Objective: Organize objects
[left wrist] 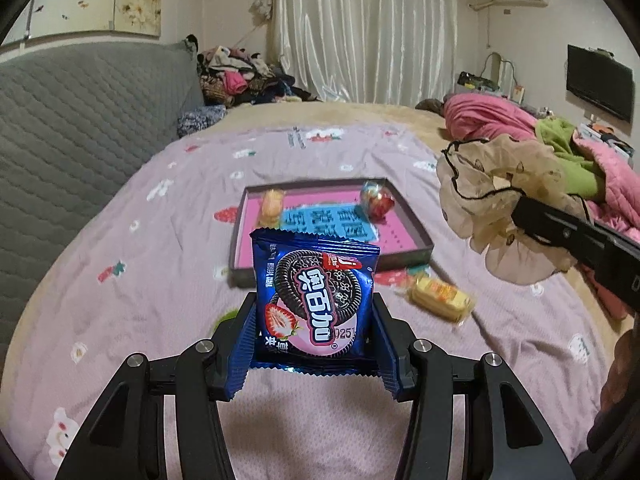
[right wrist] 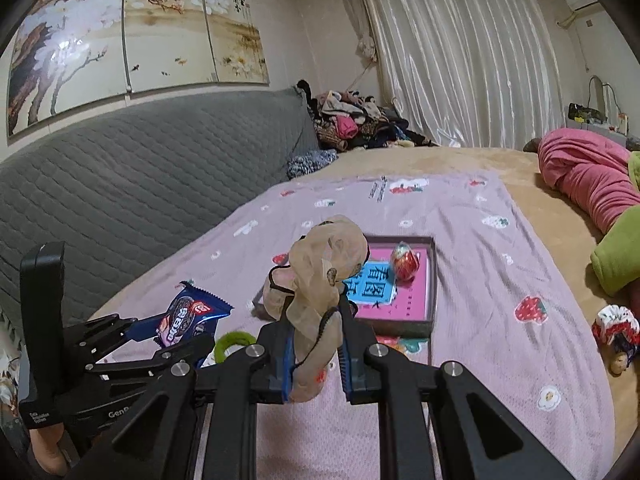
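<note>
Both views are lit evenly by soft, rather dim indoor light, and only faint shadows are cast on the bed (left wrist: 120,320). A glare patch is seen on the wall painting (right wrist: 64,46). Straight lines are bent strongly toward the dark, vignetted corners. The tray (left wrist: 416,224) and nearby snacks are slightly smeared by motion blur.

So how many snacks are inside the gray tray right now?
2. A wrapped biscuit lies at the tray's far left corner, and a shiny foil egg sits near its far right corner. The cookie packet in front may hide more.
</note>
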{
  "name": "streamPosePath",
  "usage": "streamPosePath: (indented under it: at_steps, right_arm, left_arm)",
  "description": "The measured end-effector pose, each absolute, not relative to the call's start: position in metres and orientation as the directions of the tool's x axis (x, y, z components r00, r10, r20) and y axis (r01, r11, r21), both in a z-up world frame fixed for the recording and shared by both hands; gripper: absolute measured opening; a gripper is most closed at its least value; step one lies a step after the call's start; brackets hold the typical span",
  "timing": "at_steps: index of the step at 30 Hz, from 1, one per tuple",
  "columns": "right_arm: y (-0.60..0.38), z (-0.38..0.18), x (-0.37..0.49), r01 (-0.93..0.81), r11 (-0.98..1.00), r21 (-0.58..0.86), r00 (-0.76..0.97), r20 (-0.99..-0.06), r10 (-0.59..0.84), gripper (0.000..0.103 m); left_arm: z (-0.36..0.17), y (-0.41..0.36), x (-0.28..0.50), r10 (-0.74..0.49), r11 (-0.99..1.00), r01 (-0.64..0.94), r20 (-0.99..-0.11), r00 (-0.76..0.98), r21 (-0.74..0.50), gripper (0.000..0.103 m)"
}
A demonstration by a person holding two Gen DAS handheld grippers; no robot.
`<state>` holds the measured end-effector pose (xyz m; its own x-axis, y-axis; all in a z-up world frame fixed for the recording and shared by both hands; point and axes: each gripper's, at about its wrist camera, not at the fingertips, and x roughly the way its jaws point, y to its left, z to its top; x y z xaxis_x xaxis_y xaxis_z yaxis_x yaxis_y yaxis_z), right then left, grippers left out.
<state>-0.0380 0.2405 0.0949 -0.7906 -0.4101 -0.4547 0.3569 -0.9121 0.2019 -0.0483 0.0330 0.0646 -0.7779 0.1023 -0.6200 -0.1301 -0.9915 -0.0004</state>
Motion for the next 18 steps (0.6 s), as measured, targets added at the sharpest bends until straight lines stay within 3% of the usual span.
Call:
streamPosePath:
  at_steps: [18]
  right_arm:
    - [0.244, 0.132, -0.056, 0.362, -0.917, 0.167, -0.836, -0.378, -0.398, 0.018]
  left_arm:
    - [0.113, 0.033, -0.087, 0.059, -0.996, -0.083, -0.573, -0.818, 0.015, 0.054]
